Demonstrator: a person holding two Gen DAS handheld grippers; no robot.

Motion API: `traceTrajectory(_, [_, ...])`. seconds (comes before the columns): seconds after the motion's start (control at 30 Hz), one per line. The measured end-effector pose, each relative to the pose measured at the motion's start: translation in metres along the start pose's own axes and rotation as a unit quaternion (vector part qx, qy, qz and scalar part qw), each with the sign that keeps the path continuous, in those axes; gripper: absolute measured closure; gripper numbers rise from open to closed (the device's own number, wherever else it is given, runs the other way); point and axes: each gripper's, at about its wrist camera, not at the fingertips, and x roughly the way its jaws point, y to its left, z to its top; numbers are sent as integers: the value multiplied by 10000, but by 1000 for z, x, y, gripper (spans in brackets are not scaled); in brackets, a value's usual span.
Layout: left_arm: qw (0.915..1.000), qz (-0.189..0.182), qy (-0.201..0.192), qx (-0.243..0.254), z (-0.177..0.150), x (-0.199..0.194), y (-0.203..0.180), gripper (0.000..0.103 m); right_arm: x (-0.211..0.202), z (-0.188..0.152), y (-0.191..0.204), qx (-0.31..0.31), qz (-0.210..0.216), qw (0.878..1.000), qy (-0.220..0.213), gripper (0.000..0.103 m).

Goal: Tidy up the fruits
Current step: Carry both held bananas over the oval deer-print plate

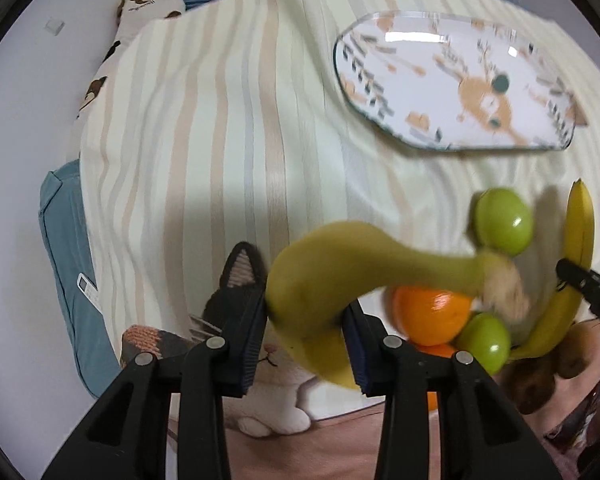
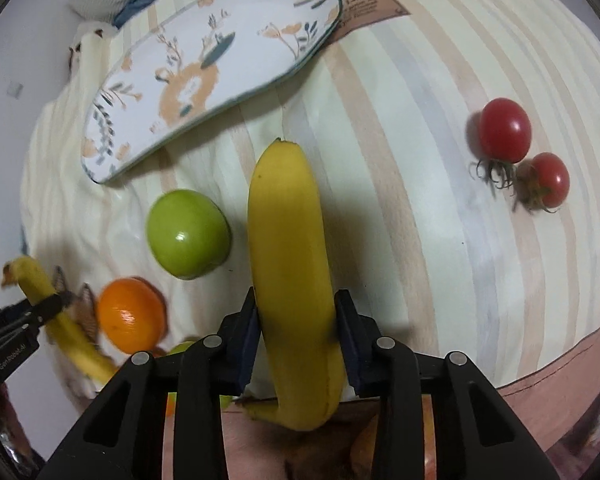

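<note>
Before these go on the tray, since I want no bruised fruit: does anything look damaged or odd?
Only the greenish banana in the left gripper: its stem end looks frayed and brownish, though blurred. The yellow banana looks intact.

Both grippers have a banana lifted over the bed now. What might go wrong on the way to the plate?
1. The left gripper clamps its greenish banana near one end, so the long free part may swing or slip out.
2. The plate lies on a soft, wrinkled striped cover and looks tilted, so fruit set down may roll off.
3. The right gripper and its yellow banana hang close over the green fruit and could knock it.
</note>
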Motion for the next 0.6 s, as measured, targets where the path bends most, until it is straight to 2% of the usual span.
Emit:
traceTrajectory(0.1, [9997,-117,-86,-188,-12,-17,-5,69,-20,2,-10,-116,95,9999,-73,65])
traceTrajectory(0.2, [9988,-362,-156,-302,-9,-25,18,69,-45,5,-10,-172,220,9995,-129,66])
traceTrajectory(0.33, [9967,-670,-314,-334,8,-57,-2,69,-81,11,-16,-72,548,9982,-221,66])
traceTrajectory(0.37, [9960,-763,-344,-325,13,-63,-6,69,-91,4,-6,-65,587,9979,-253,66])
traceTrajectory(0.43, [9944,-932,-347,-359,23,-73,-14,69,-104,9,0,-71,691,9970,-346,66])
traceTrajectory(0.6, [9873,-1432,-166,-669,53,-73,-21,69,-115,34,24,51,1074,9934,-409,66])
